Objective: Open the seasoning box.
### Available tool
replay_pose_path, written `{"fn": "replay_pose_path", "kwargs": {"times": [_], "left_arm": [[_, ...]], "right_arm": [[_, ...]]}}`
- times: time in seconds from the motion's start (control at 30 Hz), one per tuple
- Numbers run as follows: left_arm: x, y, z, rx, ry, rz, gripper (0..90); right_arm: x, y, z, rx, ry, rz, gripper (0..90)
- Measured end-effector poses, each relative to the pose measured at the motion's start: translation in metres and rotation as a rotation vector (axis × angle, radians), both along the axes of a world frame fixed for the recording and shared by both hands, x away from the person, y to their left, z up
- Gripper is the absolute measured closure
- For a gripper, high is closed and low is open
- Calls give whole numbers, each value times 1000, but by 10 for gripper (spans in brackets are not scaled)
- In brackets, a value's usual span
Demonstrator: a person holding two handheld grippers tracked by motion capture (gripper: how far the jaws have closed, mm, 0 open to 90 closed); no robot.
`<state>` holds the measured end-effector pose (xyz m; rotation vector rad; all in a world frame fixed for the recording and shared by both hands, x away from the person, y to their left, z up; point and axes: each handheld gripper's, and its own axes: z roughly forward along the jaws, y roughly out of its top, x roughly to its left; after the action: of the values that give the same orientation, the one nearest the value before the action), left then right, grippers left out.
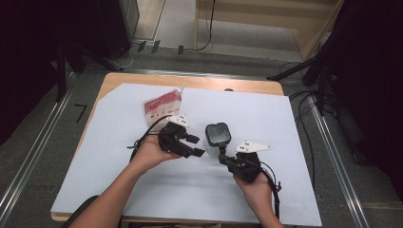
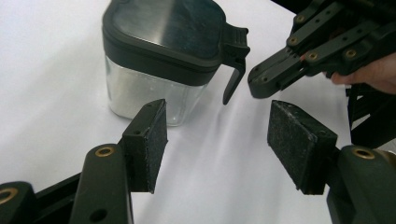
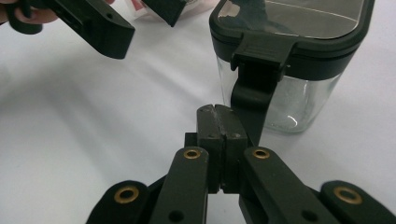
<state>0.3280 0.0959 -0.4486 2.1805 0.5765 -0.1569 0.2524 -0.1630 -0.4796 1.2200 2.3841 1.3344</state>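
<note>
A clear square jar [image 1: 217, 134] with a dark grey lid stands on the white sheet; a dark latch tab [image 3: 252, 93] hangs down its side. My left gripper [image 1: 196, 146] is just left of the jar, open, with nothing between its pads [image 2: 152, 140]. In the left gripper view the jar [image 2: 159, 56] sits beyond the left pad. My right gripper [image 3: 218, 121] is shut with nothing in it, its tip right at the latch tab; whether it touches is unclear. It comes at the jar [image 3: 299, 56] from the near side, below the jar in the high view [image 1: 221, 156].
A red and white pouch [image 1: 162, 105] lies behind the left hand, toward the back of the white sheet [image 1: 266, 118]. The sheet covers a wooden table [image 1: 190, 80]. Cables trail from both grippers toward the front edge.
</note>
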Motion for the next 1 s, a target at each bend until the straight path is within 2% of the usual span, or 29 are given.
{"fn": "replay_pose_path", "kwargs": {"times": [0.2,0.43,0.63,0.93,1.0], "left_arm": [[1,3,0,2,1,5,389],[2,2,0,8,-1,2,374],[2,2,0,12,-7,10,360],[4,3,-2,15,19,24,358],[5,3,-2,17,12,22,358]], "right_arm": [[3,7,-6,17,18,-19,900],[7,11,-10,11,21,-18,900],[7,10,-10,-4,21,-16,900],[9,2,-11,-1,40,-34,900],[10,0,-11,-1,38,-41,900]]}}
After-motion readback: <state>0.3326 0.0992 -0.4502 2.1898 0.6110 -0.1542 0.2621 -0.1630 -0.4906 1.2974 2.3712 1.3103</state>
